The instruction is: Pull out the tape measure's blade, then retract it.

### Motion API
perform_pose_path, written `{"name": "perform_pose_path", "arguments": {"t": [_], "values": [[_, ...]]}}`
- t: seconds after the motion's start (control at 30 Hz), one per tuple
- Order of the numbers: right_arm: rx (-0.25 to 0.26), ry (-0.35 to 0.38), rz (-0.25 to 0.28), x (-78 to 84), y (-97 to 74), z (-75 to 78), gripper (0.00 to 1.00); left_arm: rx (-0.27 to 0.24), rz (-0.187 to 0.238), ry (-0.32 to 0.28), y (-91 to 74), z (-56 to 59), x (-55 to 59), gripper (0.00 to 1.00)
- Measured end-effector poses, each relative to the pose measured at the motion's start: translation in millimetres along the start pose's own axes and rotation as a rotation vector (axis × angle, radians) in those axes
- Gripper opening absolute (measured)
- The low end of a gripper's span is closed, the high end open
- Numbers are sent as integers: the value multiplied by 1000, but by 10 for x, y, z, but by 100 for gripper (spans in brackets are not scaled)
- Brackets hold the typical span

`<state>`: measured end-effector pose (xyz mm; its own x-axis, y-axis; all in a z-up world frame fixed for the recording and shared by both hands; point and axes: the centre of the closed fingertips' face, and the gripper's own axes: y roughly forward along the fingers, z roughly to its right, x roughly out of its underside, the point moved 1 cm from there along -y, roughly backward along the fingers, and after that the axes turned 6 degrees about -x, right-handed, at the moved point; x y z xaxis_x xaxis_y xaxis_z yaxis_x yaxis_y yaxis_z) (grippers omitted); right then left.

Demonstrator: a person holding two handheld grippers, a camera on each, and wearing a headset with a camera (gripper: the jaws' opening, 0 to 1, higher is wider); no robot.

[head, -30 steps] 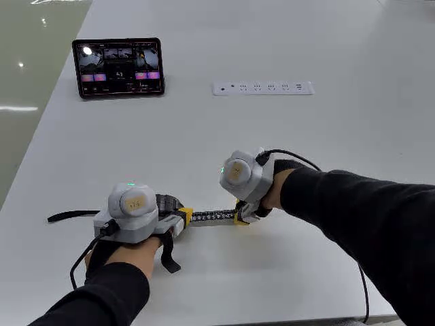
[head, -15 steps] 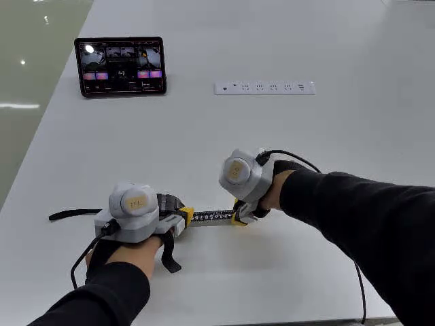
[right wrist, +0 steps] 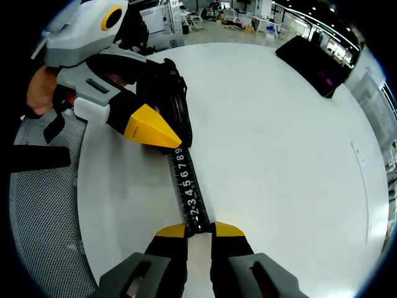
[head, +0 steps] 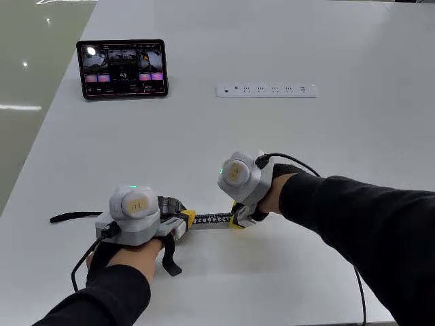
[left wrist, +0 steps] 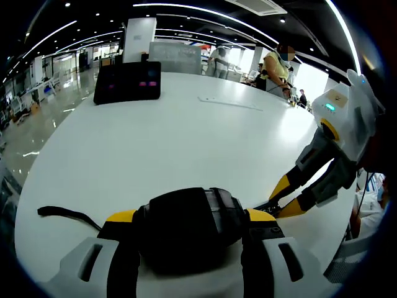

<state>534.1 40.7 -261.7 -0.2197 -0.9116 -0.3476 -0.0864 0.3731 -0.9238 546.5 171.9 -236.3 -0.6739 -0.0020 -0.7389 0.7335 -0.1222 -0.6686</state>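
Between jaws of right gripper (right wrist: 200,231), blade (right wrist: 188,192) tip pinched tight, short length out; ahead of it tape measure case (left wrist: 186,230) sits clamped in left gripper (head: 178,221). Risk: thin pinch slips, spring snaps blade back; case may twist

White table (head: 204,149) carries a black tablet (head: 122,68), propped up w/ its screen lit, showing small camera pics. A white pwr strip (head: 266,89) lies flat to the right of the tablet, well apart from it, at approx. the same depth. Left of the tablet, past the table edge, is a glossy greenish floor (head: 27,81). In the bkgd, far behind the tablet, a person (left wrist: 276,62) stands.
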Motion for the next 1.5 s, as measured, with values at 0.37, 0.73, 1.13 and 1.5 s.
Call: {"name": "perform_pose_path", "arguments": {"t": [0.37,0.73,1.13,1.5], "values": [[0,-3,5,-44,20,-16,9,-2,3,-3,-1,1,5,62],[-10,-2,34,-112,48,-29,10,14,10,-51,-10,-32,-4,62],[-14,-20,72,-233,94,-71,10,29,10,-56,-10,-25,-6,62],[-16,-27,81,-299,121,-85,10,33,5,-57,-12,-26,-6,62]]}}
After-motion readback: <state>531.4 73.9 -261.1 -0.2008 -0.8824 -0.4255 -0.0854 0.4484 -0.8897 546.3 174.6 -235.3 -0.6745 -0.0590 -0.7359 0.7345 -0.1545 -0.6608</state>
